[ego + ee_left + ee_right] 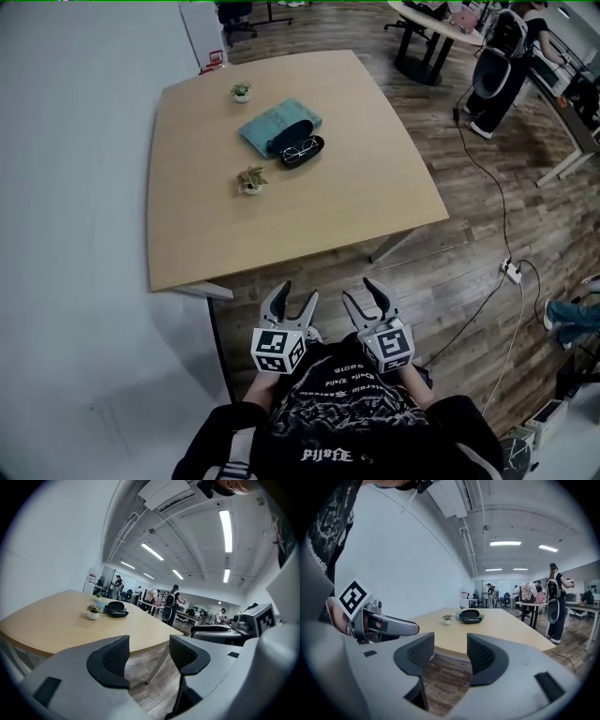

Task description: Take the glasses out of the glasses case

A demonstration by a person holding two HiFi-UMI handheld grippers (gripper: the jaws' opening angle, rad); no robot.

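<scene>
Black printed shirt; grey left gripper and right gripper bear marker cubes.

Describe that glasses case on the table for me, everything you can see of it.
The glasses case is black, oval and looks hard-shelled. It lies open on the wooden table, partly on a teal cloth. Thin-framed glasses lie in its lower half. A small potted plant stands close by, not touching it. Nothing grips it.

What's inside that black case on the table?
A pair of glasses lies in the open glasses case. Whatever is beneath them is covered, and anything smaller is too tiny to tell.
</scene>
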